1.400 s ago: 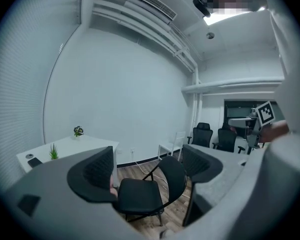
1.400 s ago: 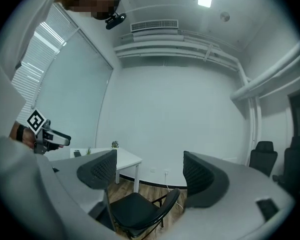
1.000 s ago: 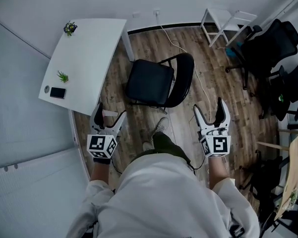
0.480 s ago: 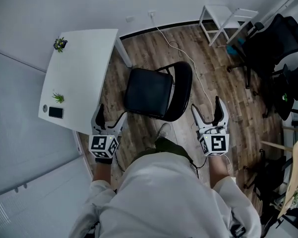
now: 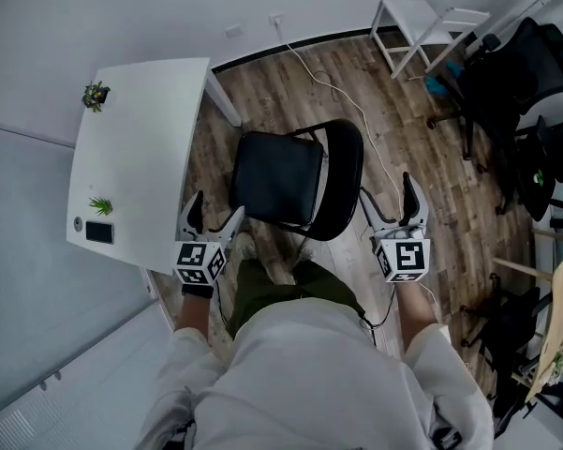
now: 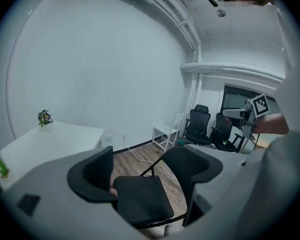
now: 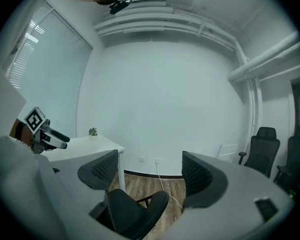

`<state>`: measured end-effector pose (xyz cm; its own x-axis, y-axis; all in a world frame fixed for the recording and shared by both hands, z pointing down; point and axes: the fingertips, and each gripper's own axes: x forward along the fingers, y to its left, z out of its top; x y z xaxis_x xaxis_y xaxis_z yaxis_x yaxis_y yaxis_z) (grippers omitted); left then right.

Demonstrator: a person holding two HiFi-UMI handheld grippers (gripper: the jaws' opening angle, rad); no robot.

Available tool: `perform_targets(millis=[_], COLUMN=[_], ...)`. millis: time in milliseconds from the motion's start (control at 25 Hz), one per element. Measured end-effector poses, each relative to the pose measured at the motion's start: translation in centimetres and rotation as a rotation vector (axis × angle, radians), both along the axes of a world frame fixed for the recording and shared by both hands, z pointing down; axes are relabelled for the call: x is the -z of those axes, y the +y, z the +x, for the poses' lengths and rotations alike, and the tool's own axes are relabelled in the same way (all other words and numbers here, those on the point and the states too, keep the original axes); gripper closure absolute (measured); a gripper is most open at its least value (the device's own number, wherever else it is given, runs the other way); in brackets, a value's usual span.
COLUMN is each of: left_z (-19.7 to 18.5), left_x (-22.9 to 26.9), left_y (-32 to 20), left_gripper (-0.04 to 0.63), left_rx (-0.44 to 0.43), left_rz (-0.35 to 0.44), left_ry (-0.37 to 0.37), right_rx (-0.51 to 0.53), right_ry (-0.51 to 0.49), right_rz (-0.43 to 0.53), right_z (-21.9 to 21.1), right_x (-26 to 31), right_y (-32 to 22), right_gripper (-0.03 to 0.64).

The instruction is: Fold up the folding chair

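A black folding chair (image 5: pixel 279 178) stands unfolded on the wood floor, its seat toward the white table and its curved backrest (image 5: pixel 343 178) on the right. My left gripper (image 5: pixel 213 217) is open just off the seat's near left corner, touching nothing. At the backrest's right side my right gripper (image 5: pixel 390 198) is also open and empty. In the left gripper view the chair (image 6: pixel 140 200) shows between the jaws; in the right gripper view the chair (image 7: pixel 135 215) sits low between them.
A white table (image 5: pixel 136 157) with two small plants and a phone (image 5: pixel 98 232) stands left of the chair. A white cable (image 5: pixel 361 125) runs across the floor behind it. Black office chairs (image 5: pixel 515 73) and a white stool (image 5: pixel 422 22) fill the right side.
I have stepped closer to the chair. Both grippers moved forward to either side of it, still open.
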<state>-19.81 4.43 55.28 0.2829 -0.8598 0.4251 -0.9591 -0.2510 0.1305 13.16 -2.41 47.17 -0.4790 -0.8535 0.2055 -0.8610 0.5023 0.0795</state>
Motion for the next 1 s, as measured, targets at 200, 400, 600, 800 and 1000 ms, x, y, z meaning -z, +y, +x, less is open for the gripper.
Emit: perform_targets(millis=[200, 400, 600, 800, 1000], left_z=[-2.4, -4.4, -5.5, -6.2, -6.5], left_x=[-6.7, -14.7, -22.8, -29.9, -36.3], left_y=[-3.3, -6.0, -8.3, -9.1, -9.2], left_gripper=[0.155, 0.155, 0.155, 0.155, 0.155], left_rx=[-0.051, -0.100, -0.138, -0.147, -0.168], left_rz=[-0.104, -0.227, -0.329, -0.424, -0.511], left_ry=[0.021, 0.030, 0.031, 0.045, 0.041], right_rx=[-0.029, -0.065, -0.065, -0.069, -0.103], right_ry=[0.072, 0.145, 0.186, 0.233, 0.248], right_rz=[-0.079, -0.178, -0.264, -0.344, -0.415], right_z=[-1.1, -1.4, -2.2, -2.3, -1.2], right_x=[-5.2, -11.5, -17.4, -22.4, -26.4], right_y=[-3.3, -5.9, -9.0, -10.7, -12.9], right_gripper=[0.198, 0.198, 0.198, 0.206, 0.215])
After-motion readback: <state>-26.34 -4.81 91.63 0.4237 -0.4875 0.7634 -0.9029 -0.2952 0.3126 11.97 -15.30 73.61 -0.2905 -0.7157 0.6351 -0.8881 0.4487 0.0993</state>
